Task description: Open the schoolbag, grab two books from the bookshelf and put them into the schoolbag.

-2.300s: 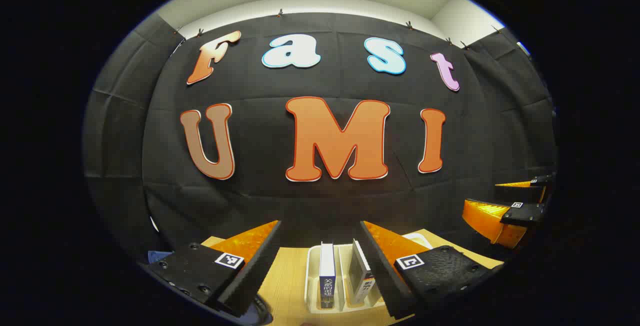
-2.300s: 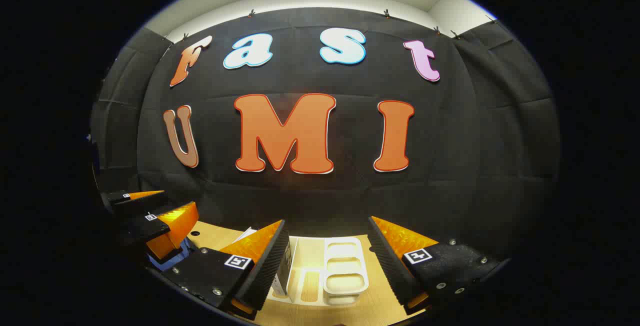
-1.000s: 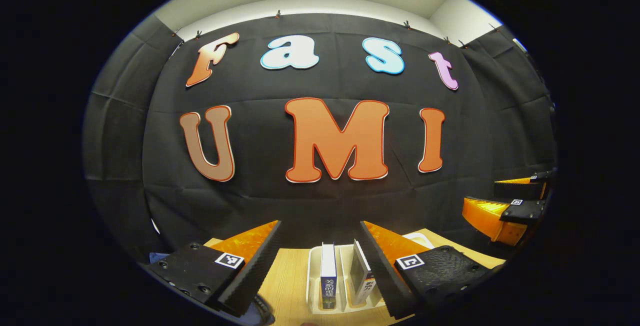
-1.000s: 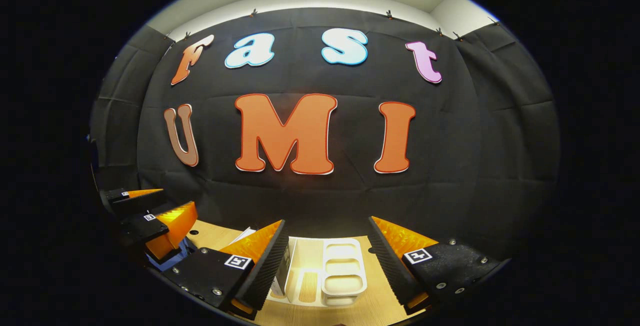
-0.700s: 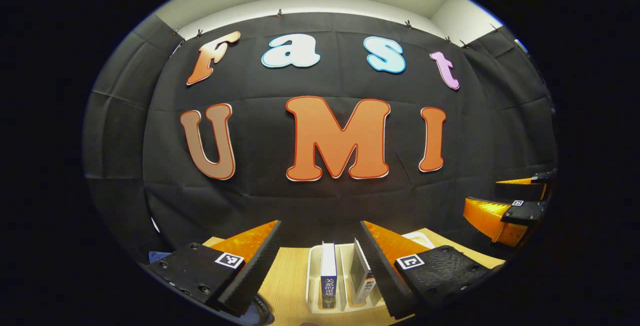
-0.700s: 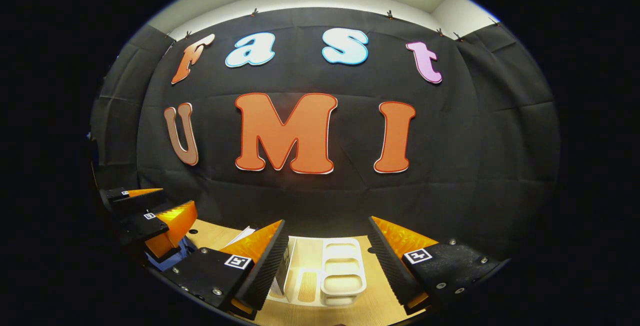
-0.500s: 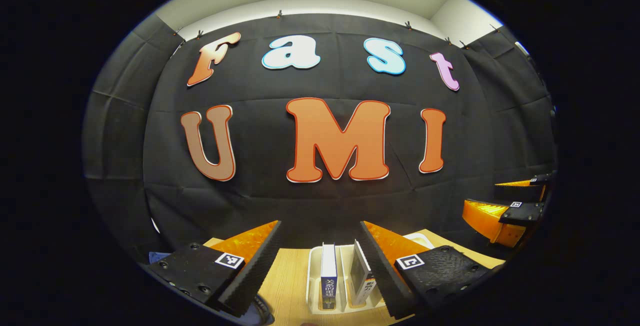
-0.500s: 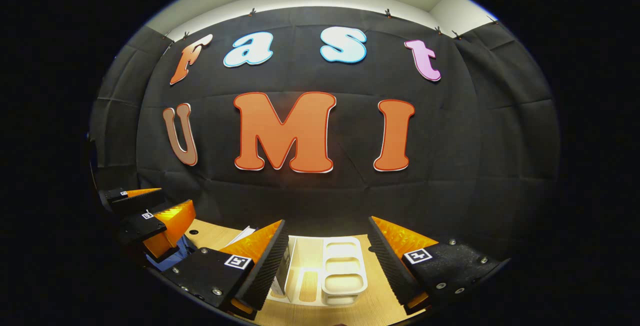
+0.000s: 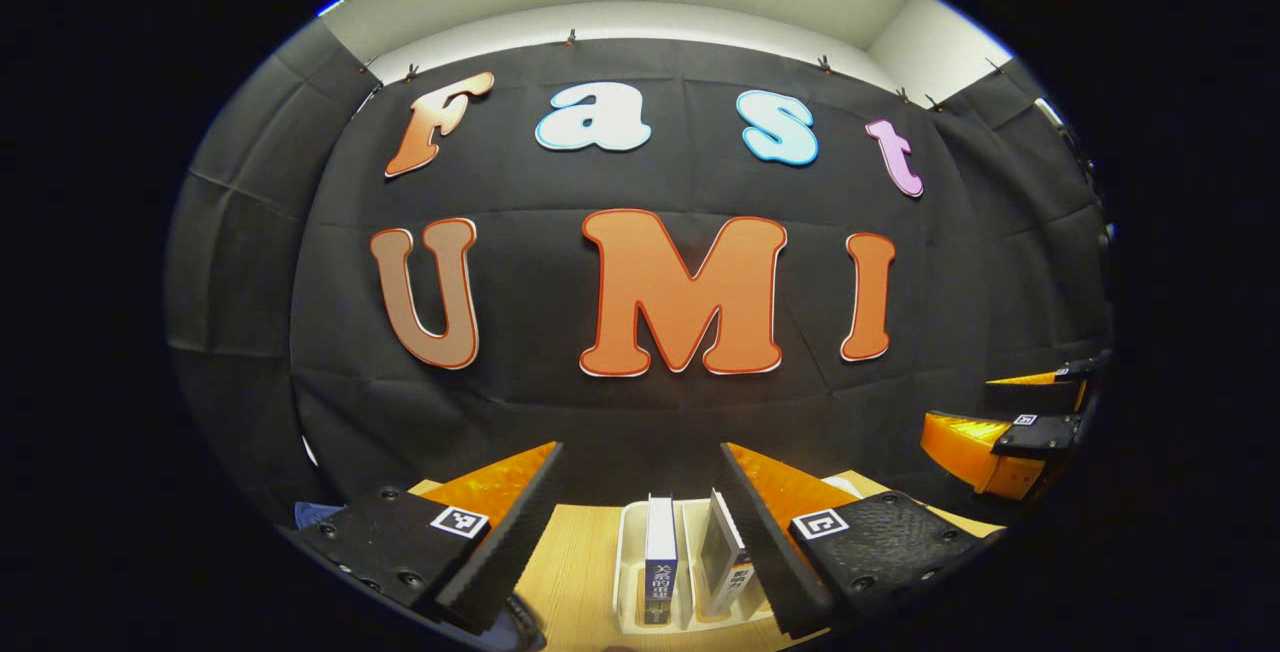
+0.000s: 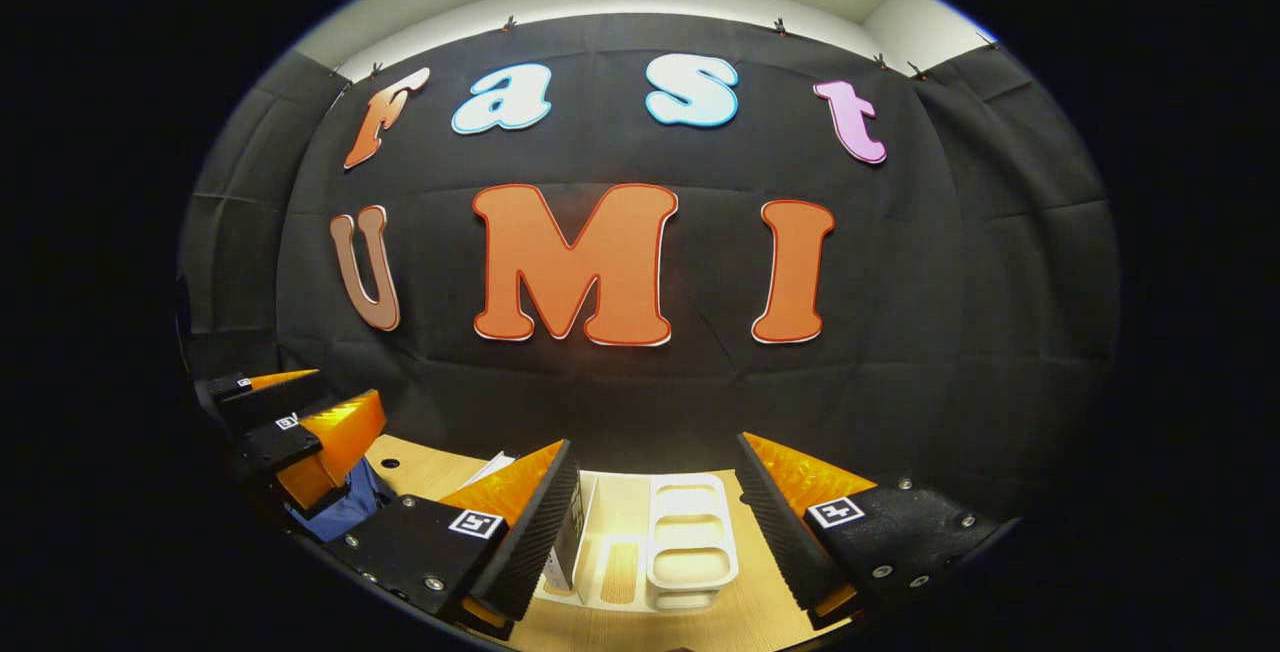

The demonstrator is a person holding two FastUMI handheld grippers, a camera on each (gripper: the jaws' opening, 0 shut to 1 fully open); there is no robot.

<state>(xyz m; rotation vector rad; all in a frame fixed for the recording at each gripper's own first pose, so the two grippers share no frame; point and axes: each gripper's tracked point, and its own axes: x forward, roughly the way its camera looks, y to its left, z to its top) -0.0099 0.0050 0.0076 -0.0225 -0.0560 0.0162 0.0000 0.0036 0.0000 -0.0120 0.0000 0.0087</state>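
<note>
Spreading across the bottom of both views, the wooden table [image 9: 580, 572] carries a white bookshelf [image 9: 628, 572] holding two upright books [image 9: 658, 557] at bottom centre, framed by the wide-open, empty left gripper [image 9: 640, 532], while the right gripper [image 10: 650, 542], likewise parted and empty, overlooks blue schoolbag fabric [image 10: 345, 507] at lower left.

Left tongs [image 9: 640, 492] now tipped slightly downward.

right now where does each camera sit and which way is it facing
Left gripper view: rides the left hand-held gripper, facing the booth wall over two books in a white rack; its own open fingers show, the right hand-held gripper beside.
Right gripper view: rides the right one, facing the same wall over the rack; open fingers show.
Shared: rack, table, wall.
</note>
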